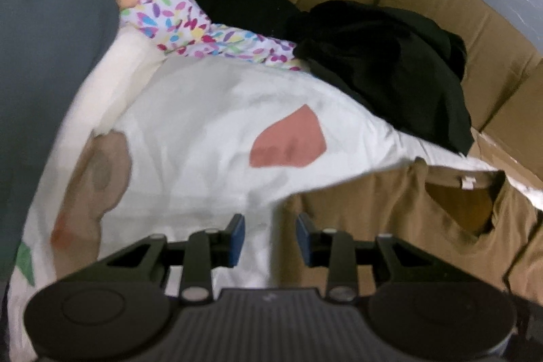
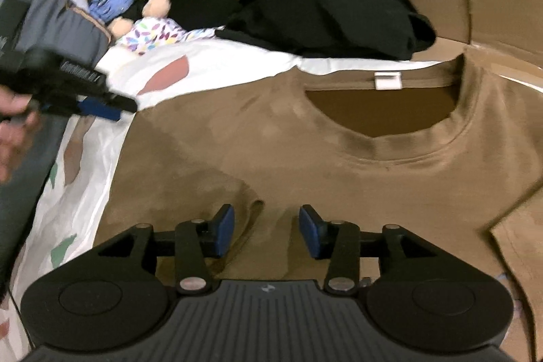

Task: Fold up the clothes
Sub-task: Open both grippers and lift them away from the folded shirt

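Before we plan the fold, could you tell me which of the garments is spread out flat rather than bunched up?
The brown T-shirt, lying flat with its neckline showing; the black garment behind it is a crumpled heap.

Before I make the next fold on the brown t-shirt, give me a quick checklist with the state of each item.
1. Brown cotton t-shirt lies spread out, neckline away from the right camera: ok.
2. Right tongs open, nothing between the pads: ok.
3. Left tongs free of cloth: ok, the pads stand apart over the white patterned sheet.
4. Crumpled black garment off the shirt: ok, it sits beyond the collar.
5. Small wrinkle in front of the right tongs smoothed: not ok.
6. Lower hem flat: cannot tell, out of view.
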Available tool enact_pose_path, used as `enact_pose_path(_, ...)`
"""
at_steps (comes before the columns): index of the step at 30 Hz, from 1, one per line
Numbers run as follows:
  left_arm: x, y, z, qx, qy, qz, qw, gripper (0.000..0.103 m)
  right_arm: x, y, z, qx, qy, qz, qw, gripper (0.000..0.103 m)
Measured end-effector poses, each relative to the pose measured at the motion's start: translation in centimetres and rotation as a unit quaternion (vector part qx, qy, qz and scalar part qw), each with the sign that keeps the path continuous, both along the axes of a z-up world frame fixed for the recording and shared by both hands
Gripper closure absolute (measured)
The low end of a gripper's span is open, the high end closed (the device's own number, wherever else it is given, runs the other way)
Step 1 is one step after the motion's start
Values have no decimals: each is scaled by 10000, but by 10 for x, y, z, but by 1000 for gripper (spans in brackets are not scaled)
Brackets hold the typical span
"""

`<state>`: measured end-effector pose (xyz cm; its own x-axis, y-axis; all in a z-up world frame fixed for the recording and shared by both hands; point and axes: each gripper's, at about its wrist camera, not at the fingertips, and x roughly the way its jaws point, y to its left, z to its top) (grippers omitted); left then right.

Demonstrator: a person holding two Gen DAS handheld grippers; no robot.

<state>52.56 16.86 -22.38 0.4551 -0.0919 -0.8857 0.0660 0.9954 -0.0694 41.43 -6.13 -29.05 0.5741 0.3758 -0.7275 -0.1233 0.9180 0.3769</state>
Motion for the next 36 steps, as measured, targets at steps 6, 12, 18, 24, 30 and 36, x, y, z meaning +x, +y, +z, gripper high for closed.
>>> enact_pose_path(6, -43, 10, -5, -25, 119, -252, 9996, 67, 20, 12, -7, 43, 90, 196, 9998, 84)
enact_pose_path(12, -102, 16, -23, -80, 555, -573, 9968, 70, 22, 16, -18, -331, 140, 521, 9980, 99)
enact_pose_path(18, -135, 20, -34, -98, 719, -551, 9958, 70, 12, 11, -5, -445, 181, 252, 9985, 88)
enact_pose_path(24, -142, 19, -42, -191, 761, -483, 9957, 70, -4, 9, 15, -387, -237, 334, 9984, 87)
enact_pose_path(30, -144, 17, -48, -175, 844, -402, 9955, 76, -21, 34, 29, -49, -327, 890, 9955, 87)
enact_pose_path(36, -149, 15, -51, -36, 831, -385, 9958, 77, -43, 70, 12, -116, -122, 1568, 9875, 87)
